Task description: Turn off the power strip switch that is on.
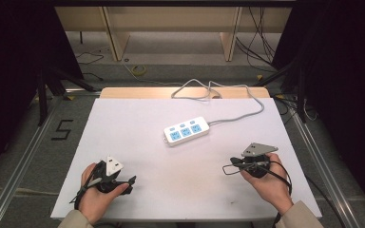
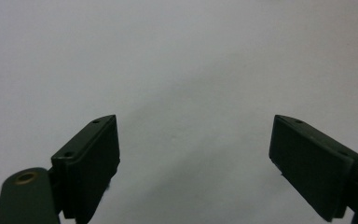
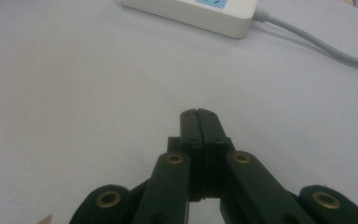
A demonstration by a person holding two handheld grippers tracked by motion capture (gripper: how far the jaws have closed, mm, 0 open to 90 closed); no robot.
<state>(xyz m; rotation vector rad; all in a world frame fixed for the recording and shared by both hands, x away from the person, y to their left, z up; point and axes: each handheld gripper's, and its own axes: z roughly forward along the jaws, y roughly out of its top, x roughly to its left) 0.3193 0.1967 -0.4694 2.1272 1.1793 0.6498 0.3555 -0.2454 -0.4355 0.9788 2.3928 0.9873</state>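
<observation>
1. The left gripper (image 2: 193, 149) has its two black jaws spread wide apart in the left gripper view, with nothing between them but bare white table surface. They hold nothing.
2. In the high view the left gripper (image 1: 132, 180) sits in the person's left hand (image 1: 95, 192) near the table's front left corner, its tips pointing right along the front edge, close above or on the surface; which of the two I cannot tell.
3. The right gripper (image 3: 199, 113) has its jaws pressed together, pad against pad, with no object clamped between them.
4. In the high view the right gripper (image 1: 225, 168) is held by the right hand (image 1: 266, 183) near the front right of the table (image 1: 123, 123), tips pointing left, grey plate on top.
5. A white power strip (image 1: 186, 131) with three blue socket faces lies flat near the table's middle, slightly toward the far side, well apart from both grippers. The right gripper view shows one corner of the power strip (image 3: 200, 14) ahead of the closed jaws, with open surface between.
6. Its grey cord (image 1: 237, 114) leaves the right end, runs toward the far right edge, and loops along the far edge of the table.
7. The white surface between the two grippers and out to the front edge is open; the strip and cord occupy the middle and far side.
</observation>
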